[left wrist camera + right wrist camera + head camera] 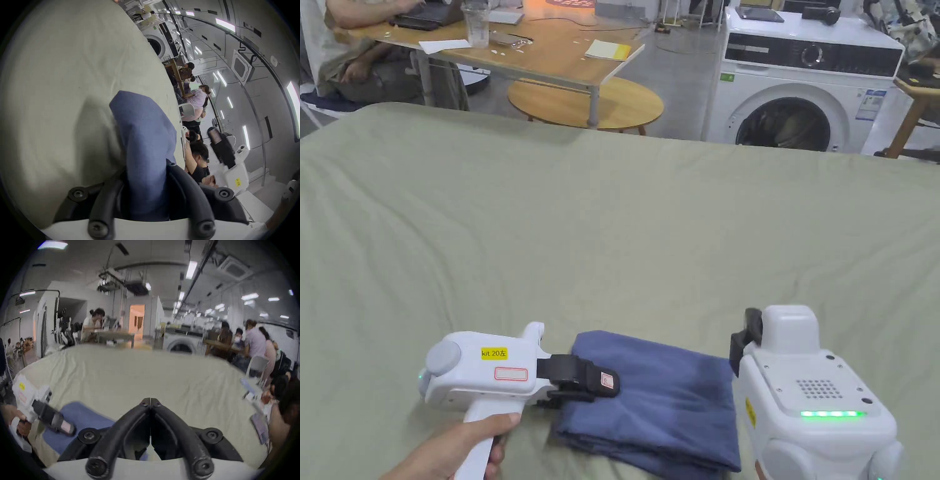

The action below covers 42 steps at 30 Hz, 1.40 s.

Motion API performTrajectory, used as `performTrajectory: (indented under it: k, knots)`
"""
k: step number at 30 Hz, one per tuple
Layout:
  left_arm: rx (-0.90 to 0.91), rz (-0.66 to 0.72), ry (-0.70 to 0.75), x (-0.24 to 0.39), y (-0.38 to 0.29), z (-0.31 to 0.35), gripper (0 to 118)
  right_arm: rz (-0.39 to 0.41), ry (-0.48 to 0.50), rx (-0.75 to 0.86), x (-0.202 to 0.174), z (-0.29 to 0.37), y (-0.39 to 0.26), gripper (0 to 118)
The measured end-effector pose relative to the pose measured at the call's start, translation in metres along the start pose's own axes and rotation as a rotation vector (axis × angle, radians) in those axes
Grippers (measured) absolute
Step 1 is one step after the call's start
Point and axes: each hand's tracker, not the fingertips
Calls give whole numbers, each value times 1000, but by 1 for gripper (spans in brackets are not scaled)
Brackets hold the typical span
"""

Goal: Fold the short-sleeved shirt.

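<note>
Furthest left in the head view is the person's left hand (456,447) around the white handle, and ahead of it my left gripper (594,382) lies over the left edge of the blue shirt (662,400). In the left gripper view the blue cloth runs up between the two jaws, one on each side of it, so I judge that they are pinching the shirt's edge, layers and all.

The shirt itself sits near the front edge of the pale green sheet (612,219), already down to a compact, roughly square packet with stacked layers showing at its near side. I expect it to handle as light, limp and a little slippery between layers: nothing stiff to push against, so any lift will let the free layers sag and slide apart. I'd take hold at a folded edge or corner, biting through every layer at once, and keep the packet low on the sheet.

To the right, my right gripper (150,400) hovers just beside the shirt's right edge; in its own view the jaws are pressed together tip to tip with nothing between them.
</note>
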Motion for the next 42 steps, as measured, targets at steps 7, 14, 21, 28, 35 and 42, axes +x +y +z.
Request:
performTrajectory:
  k: [7,14,21,28,35,42]
  knots:
    - [16,-19,33,16,14,30,18,-41,-12,123,-7,3,15,0]
    - [40,-29,123,39,21,117,18,-52,50,137,-39,-4,26,0]
    - [83,15,277,9,31,239,18,-67,147,137,-90,-20,41,0]
    - [129,100,427,-7,50,357,18,-48,213,158,-147,-28,57,0]
    - [184,163,558,-24,55,440,18,-26,266,147,-184,-34,62,0]
    - [188,221,648,-44,59,465,18,-13,304,124,-207,-38,59,0]
